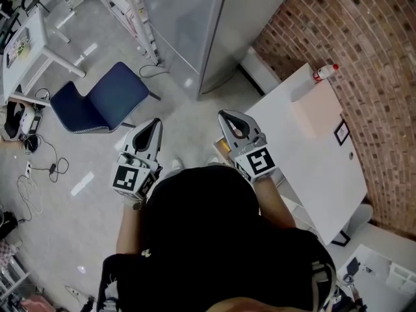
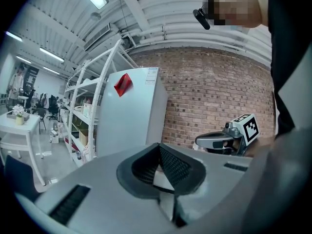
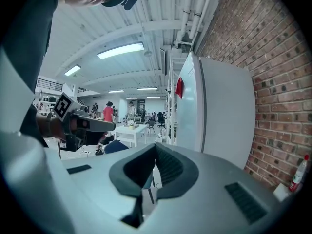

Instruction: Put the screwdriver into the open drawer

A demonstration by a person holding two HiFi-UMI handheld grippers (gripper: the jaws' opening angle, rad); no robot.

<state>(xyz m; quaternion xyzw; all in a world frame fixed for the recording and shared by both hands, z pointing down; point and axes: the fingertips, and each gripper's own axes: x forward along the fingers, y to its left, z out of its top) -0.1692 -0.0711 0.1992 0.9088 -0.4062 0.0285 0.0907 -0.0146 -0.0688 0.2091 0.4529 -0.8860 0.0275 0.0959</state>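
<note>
Jaws together on both the left tool [image 1: 155,122] and the right tool [image 1: 225,114], nothing between them. They are held side by side, roughly level, in front of the person's chest. White table [image 1: 318,168] just right of the right tool, against the brick wall [image 1: 383,77]. Blue chair [image 1: 104,99] on the floor, ahead-left. Cannot tell where the screwdriver is; no view shows it.
</note>
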